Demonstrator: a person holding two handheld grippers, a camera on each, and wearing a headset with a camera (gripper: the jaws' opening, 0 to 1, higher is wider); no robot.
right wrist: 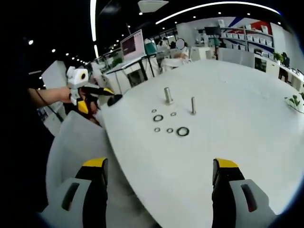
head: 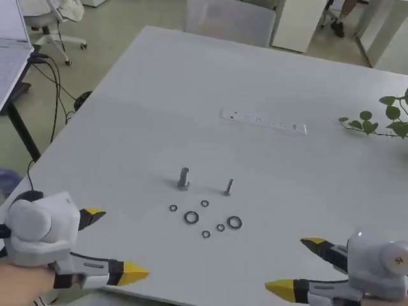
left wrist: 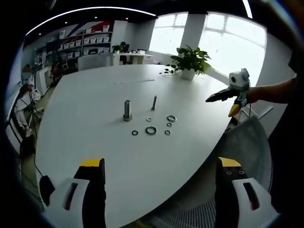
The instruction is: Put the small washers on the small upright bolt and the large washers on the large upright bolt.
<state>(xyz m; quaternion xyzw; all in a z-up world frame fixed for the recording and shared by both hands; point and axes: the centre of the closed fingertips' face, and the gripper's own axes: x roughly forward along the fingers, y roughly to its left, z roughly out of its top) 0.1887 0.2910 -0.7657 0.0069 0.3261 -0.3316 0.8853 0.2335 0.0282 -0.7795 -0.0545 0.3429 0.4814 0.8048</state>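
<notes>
No washer sits on either bolt yet, so I judge the step in hand to be the first pick. The left tongs [head: 115, 244] and the right tongs [head: 295, 265] both stand wide open and empty. They hover at the near edge of the counter [head: 191, 95], well apart from the parts.

The rings lie flat, so a good pick probably means coming down steeply. The tips should be set across one rim and closed gently, so the ring does not skid on the smooth top. Each pair of tongs looks best placed for the rings on its own side. Size should be checked before lifting: a small ring would slip over the thick bolt too, but it belongs on the thin one.

The large upright bolt [head: 183, 178] is thick and silver and seems to stand on its head. The small upright bolt [head: 229, 187] stands to its right, thinner and just as bare. In front of them, toward the person, six grey metal rings lie scattered, none touching another: two large washers [head: 191, 218] and four small washers [head: 173, 208].
</notes>
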